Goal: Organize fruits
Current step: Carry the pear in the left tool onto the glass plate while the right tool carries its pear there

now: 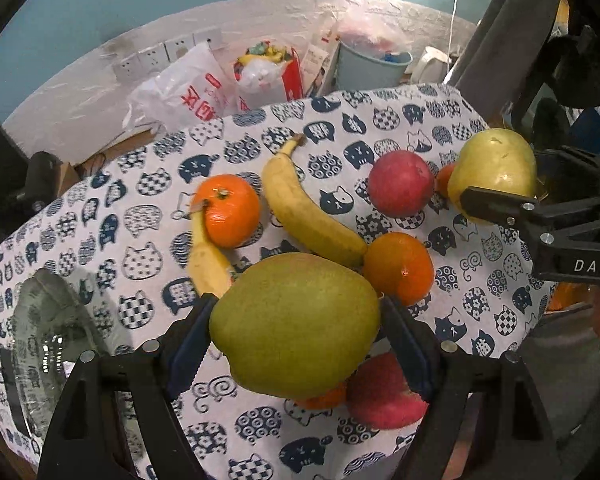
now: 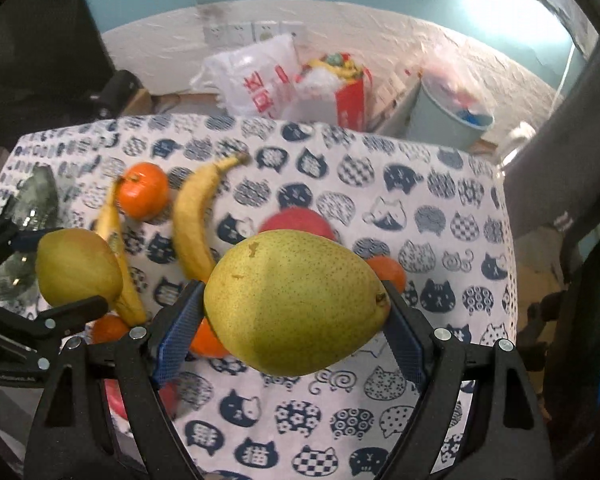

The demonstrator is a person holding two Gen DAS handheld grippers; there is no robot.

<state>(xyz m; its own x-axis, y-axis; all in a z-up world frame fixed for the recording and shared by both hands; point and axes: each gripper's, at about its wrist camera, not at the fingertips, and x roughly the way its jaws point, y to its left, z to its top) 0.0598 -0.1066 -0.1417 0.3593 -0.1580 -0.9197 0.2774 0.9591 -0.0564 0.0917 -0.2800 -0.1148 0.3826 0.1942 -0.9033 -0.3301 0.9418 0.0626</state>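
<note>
My left gripper (image 1: 296,334) is shut on a green pear (image 1: 296,320), held above the cat-print tablecloth (image 1: 148,256). My right gripper (image 2: 296,312) is shut on a yellow-green pear (image 2: 296,300), also lifted off the cloth. Each shows in the other view: the right gripper (image 1: 532,184) with its pear (image 1: 492,168), the left gripper (image 2: 40,270) with its pear (image 2: 78,266). On the cloth lie two bananas (image 1: 308,208) (image 1: 208,256), oranges (image 1: 230,210) (image 1: 398,268) and red apples (image 1: 400,188) (image 1: 384,392).
A clear glass dish (image 1: 48,340) sits at the table's left edge. Behind the far edge stand a plastic bag (image 1: 184,92), a red carton (image 1: 284,76) and a pale bin (image 1: 370,66). A dark chair back (image 2: 560,152) rises at the right.
</note>
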